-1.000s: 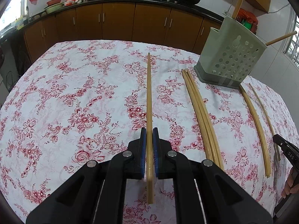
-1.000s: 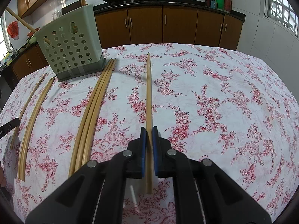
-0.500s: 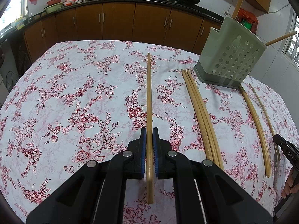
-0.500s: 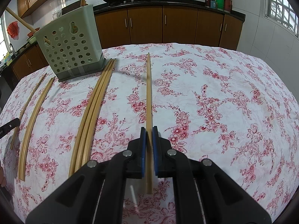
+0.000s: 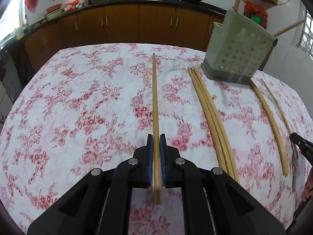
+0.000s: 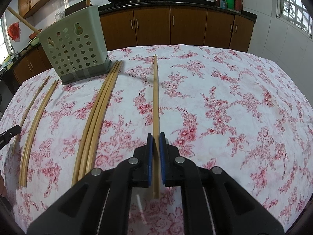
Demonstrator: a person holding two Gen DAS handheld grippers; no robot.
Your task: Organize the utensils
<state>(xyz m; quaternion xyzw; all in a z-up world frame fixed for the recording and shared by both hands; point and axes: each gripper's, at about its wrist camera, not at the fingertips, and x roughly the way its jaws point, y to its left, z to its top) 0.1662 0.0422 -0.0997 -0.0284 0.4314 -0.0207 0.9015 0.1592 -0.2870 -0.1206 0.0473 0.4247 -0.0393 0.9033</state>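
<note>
Left gripper [image 5: 156,137] clamping a slim bamboo chopstick [image 5: 155,101], right gripper [image 6: 156,136] clamping another chopstick [image 6: 156,98], perforated plastic holder [image 6: 75,45], floral cloth [image 6: 225,101]

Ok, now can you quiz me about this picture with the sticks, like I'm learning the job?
1. True or false: the left gripper has its fingers shut on a chopstick.
2. Where does the green holder stand? A) on the tablecloth B) on the kitchen counter C) in someone's hand
3. Fill the gap: the flowers on the tablecloth are ___.

Key: 1 true; 2 A; 3 red.
</note>
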